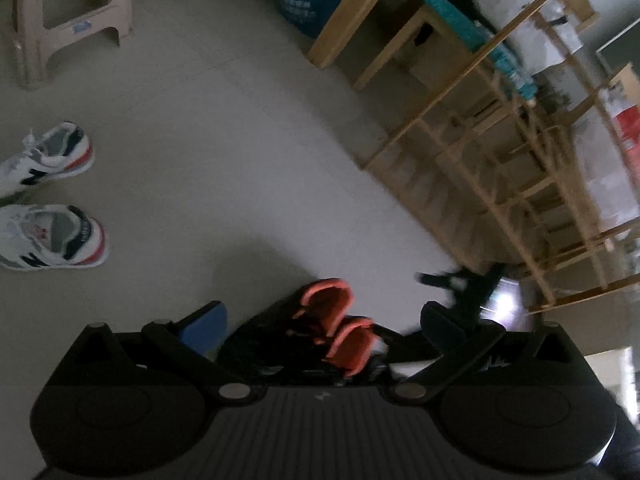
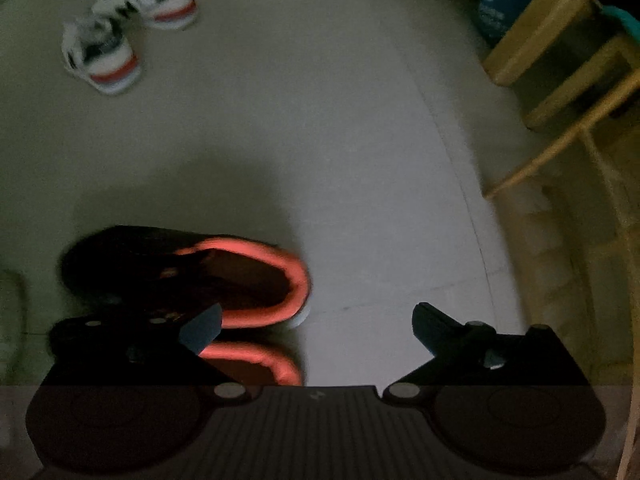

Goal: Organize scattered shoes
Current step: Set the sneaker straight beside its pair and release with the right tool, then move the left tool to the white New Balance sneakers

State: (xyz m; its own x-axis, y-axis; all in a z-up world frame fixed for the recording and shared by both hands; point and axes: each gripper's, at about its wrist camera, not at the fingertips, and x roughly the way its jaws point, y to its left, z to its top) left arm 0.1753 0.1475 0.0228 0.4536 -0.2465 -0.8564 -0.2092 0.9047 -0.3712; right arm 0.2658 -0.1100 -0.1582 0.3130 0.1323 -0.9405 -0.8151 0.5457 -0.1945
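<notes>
Right now your left claw [image 1: 320, 320] is spread wide with the pair of black shoes with orange lining [image 1: 332, 328] lying on the floor [image 1: 240, 140] between its fingers, gripping nothing, and your right claw [image 2: 318, 324] is also wide open and empty, the same black pair [image 2: 208, 276] just beside its left finger. Farther off, the two white sneakers [image 1: 48, 196] sit side by side on the floor, well apart from the wooden shoe rack [image 1: 500, 160] and the plastic stool [image 1: 72, 16]

Black shoes [image 2: 188, 276] orange-lined; sneakers [image 1: 48, 236] white, navy, red.
</notes>
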